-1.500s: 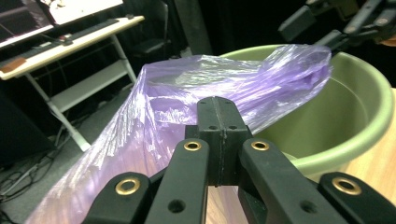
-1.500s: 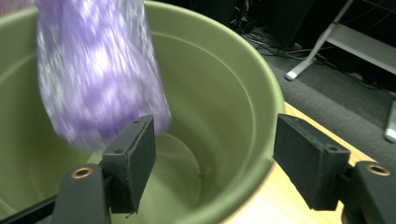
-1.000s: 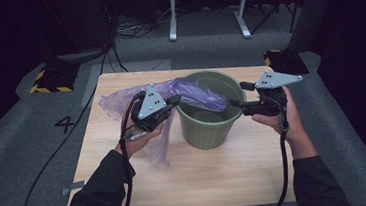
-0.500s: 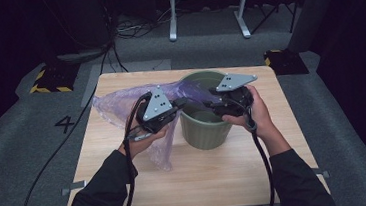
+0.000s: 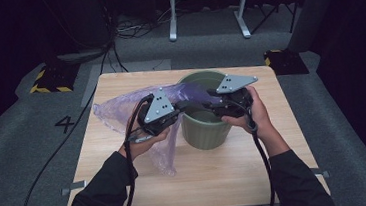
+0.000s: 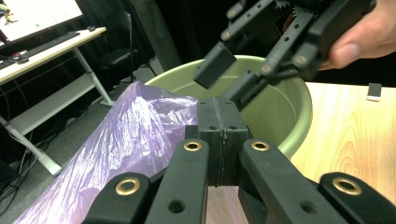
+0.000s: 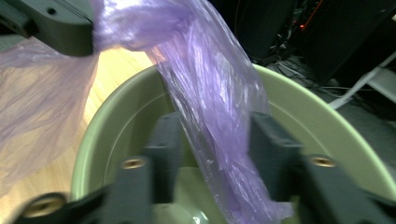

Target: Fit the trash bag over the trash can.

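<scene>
The purple plastic bag (image 5: 136, 112) is draped from the wooden table (image 5: 218, 180) over the rim of the green bin (image 5: 206, 131). The left gripper (image 6: 219, 135) is pressed together on a bag fold at the bin's rim. The right gripper (image 7: 212, 144) is held over the bin, its jaws spread and just opening, with a bag strip hanging between them unpinched.
</scene>
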### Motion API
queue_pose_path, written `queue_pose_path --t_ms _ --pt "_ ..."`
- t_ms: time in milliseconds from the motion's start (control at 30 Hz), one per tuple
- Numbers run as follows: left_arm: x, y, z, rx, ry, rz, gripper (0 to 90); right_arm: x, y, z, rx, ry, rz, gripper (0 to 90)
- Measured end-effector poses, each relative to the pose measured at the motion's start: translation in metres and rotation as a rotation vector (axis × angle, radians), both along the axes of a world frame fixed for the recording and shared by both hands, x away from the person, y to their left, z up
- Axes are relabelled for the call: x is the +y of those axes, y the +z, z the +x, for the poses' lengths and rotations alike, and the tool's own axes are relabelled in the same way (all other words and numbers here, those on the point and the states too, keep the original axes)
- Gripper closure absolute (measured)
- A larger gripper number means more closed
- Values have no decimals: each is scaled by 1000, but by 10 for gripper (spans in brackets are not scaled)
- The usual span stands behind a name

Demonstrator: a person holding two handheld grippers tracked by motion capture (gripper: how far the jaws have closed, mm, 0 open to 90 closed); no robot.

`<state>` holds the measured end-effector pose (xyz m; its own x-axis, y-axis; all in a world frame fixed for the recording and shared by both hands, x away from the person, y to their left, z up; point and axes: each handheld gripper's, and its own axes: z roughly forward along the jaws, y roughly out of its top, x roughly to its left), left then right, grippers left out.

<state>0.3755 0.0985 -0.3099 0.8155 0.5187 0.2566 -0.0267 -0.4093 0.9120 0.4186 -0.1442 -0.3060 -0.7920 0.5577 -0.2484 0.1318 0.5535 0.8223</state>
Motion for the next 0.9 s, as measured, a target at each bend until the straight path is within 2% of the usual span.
queue_pose_path --t_ms 67,167,300,333,433,533,567,733,833,900 --pt "-2 1 0 -1 -12 8 900 5 1 -2 -10 5 -21 398" --pt "-4 2 -2 -3 -29 10 900 13 2 -3 -27 -19 -42 319" --pt "-6 4 -6 3 -60 18 900 18 2 3 -28 -40 -34 306" --pt "-6 4 -7 7 -66 19 900 19 2 4 -28 -41 -34 344" --pt "-5 4 -8 10 -76 22 900 23 0 5 -36 6 -42 668" --pt "-4 5 -8 9 -73 8 900 27 -1 5 -40 32 -51 870" --pt "-3 5 -8 5 -71 7 899 28 -1 4 -46 27 -57 900" --pt "2 4 -9 -4 -60 0 858 18 2 3 -47 15 -48 900" --pt "6 4 -9 0 -62 -6 864 9 2 3 -48 -7 -49 900" --pt "8 4 -8 1 -48 -12 818 4 0 4 -42 -18 -46 900"
